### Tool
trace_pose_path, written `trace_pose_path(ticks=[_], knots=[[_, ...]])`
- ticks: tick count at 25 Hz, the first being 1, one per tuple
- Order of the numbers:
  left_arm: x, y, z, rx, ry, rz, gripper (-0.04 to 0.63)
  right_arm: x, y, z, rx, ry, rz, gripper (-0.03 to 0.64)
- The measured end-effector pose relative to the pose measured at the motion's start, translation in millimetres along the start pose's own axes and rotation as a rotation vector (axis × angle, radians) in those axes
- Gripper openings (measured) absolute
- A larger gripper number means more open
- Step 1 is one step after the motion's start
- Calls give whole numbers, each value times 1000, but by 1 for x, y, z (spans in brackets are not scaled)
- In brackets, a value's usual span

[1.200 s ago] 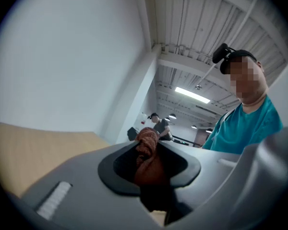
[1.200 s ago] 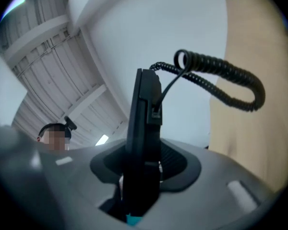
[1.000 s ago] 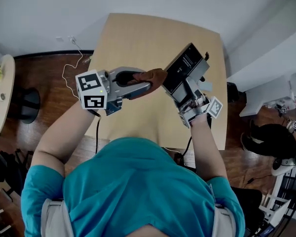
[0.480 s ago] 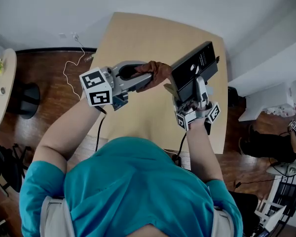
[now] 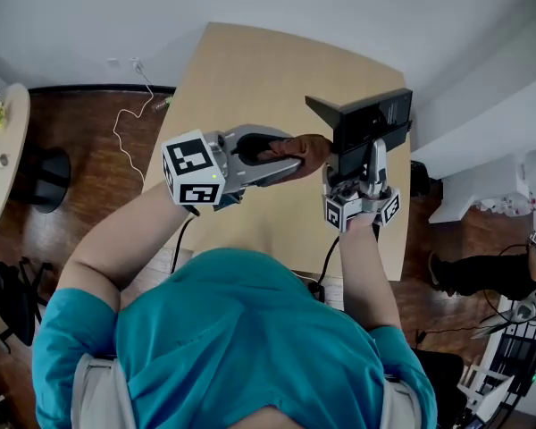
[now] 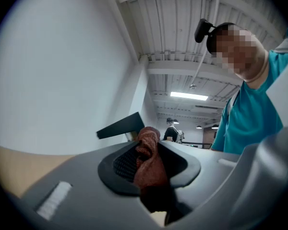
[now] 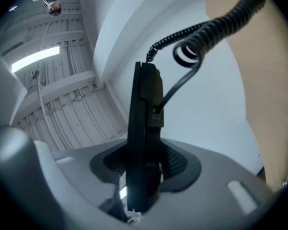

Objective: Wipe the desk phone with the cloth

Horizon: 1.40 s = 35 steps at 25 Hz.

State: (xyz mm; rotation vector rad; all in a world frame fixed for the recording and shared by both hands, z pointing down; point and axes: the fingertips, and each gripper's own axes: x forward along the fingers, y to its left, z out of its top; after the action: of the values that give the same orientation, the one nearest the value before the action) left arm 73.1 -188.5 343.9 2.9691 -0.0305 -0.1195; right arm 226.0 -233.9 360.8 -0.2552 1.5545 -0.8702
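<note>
My right gripper is shut on the black desk phone and holds it lifted above the wooden table. In the right gripper view the phone stands edge-on between the jaws of the gripper, with its coiled cord hanging from it. My left gripper is shut on a brown cloth; the cloth's bunched end is right beside the phone's lower left corner. In the left gripper view the cloth sticks out of the gripper, and the phone's edge lies just past it.
A white cable trails over the wooden floor left of the table. A round pale table and a dark chair base stand at the far left. White walls border the table's far side. A person stands far off.
The phone has swung to the right and turned from a slant to nearly level. My left gripper with the cloth has followed it rightwards. Both grips have held.
</note>
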Motion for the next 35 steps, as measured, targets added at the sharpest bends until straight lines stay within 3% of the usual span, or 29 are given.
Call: trace_pose_path(ticks=[3,5,12,16,18,22,28,31,35], knots=[[23,-22,-1,64,32,-58,119,2,3,-8,13,12,14,167],[25,-22,-11,74,57,-56,120,3,5,-13,19,25,22,167],[-2,27,-49,39,139,79,120,9,11,-23,43,45,50,166],[-24,59,-77,-46,205,180,120,9,9,-23,30,69,19,167],[-38,54,-88,-101,210,192,119,-4,-3,-21,6,130,-61,167],[-80,18,-119,-226,211,196,120,-58,-61,-32,-41,358,-354,166],[-142,-13,-159,-411,204,332,120,-155,-152,-59,40,685,-692,167],[-165,-21,-166,-459,187,398,120,-194,-189,-67,72,805,-825,167],[-190,-25,-171,-487,178,460,120,-217,-228,-73,134,858,-913,167]])
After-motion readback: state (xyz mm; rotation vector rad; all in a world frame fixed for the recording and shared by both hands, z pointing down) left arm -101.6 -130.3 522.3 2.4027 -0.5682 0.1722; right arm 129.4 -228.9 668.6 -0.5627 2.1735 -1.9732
